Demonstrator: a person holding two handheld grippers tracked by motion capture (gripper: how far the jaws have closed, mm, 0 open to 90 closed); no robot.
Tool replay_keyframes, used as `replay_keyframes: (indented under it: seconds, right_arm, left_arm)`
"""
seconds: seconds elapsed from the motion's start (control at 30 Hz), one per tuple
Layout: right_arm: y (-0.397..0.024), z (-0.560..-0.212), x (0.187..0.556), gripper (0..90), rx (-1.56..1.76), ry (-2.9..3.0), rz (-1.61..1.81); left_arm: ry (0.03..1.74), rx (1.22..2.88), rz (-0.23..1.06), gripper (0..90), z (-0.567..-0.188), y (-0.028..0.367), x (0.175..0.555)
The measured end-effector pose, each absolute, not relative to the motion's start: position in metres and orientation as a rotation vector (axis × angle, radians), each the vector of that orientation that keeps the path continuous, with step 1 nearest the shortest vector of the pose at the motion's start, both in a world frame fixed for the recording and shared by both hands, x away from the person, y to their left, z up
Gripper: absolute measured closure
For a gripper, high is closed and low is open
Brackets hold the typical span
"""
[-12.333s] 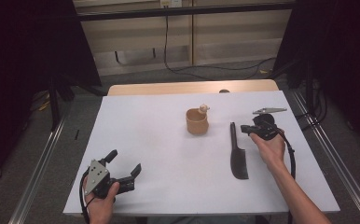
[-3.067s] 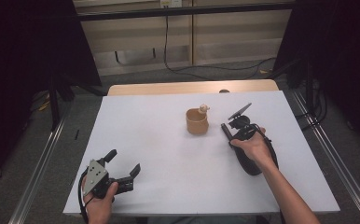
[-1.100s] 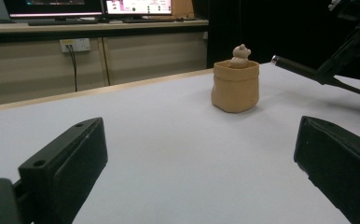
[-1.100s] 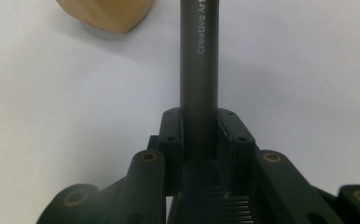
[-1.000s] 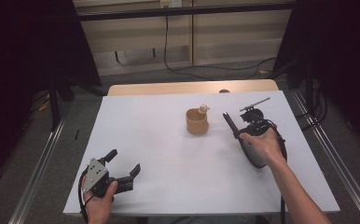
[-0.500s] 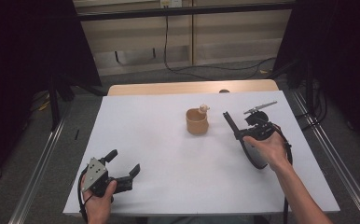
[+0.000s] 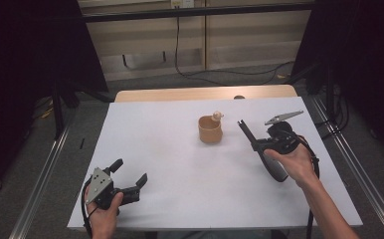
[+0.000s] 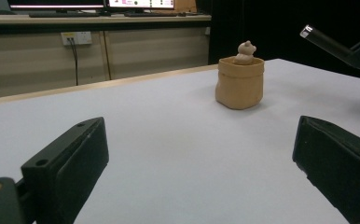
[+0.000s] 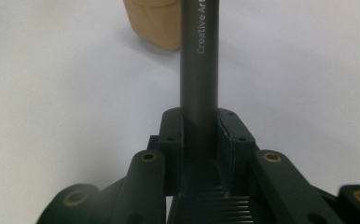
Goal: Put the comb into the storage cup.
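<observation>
Brush handle (image 9: pixel 199 56) clamped in right gripper (image 7: pixel 259 145), lifted off bench (image 7: pixel 170 149); next, aim its tip into cup (image 7: pixel 210 130) ahead; left gripper (image 7: pixel 129 180) open.

The worktop (image 7: pixel 170 164) is looking smooth and matt white. The holder (image 8: pixel 240 83) is showing a matt, clay-like tan skin. The brush handle (image 9: pixel 199 60) is showing satin dark grey, clamped by the right gripper (image 9: pixel 200 130) of matt black plastic.

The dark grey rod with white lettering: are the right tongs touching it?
Touching. The right gripper view shows the right tongs clamped against both sides of the dark grey rod.
</observation>
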State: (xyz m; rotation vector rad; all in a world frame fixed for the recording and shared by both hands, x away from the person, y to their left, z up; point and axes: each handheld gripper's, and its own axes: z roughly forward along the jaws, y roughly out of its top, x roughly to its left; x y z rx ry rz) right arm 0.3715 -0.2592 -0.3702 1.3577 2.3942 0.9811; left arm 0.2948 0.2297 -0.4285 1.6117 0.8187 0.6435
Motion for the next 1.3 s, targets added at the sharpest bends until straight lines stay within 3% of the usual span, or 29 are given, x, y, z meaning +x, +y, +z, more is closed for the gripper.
replay_keyframes:
  seconds: [0.53, 0.83, 1.3]
  right_arm:
    - [-0.233, -0.368, 0.355, 73.3, 1.187, 2.598, 1.089]
    - [-0.216, -0.367, 0.349, 73.4, 1.042, 2.701, 1.052]
    - [-0.196, -0.369, 0.344, 73.3, 0.905, 2.820, 0.996]
  left_arm:
    - [0.781, 1.670, 0.600, 4.6, -0.424, 0.217, 0.293]
    - [0.720, 1.766, 0.419, 1.6, -0.420, 0.215, 0.297]
    - [0.641, 1.882, 0.369, 4.5, -0.415, 0.211, 0.306]
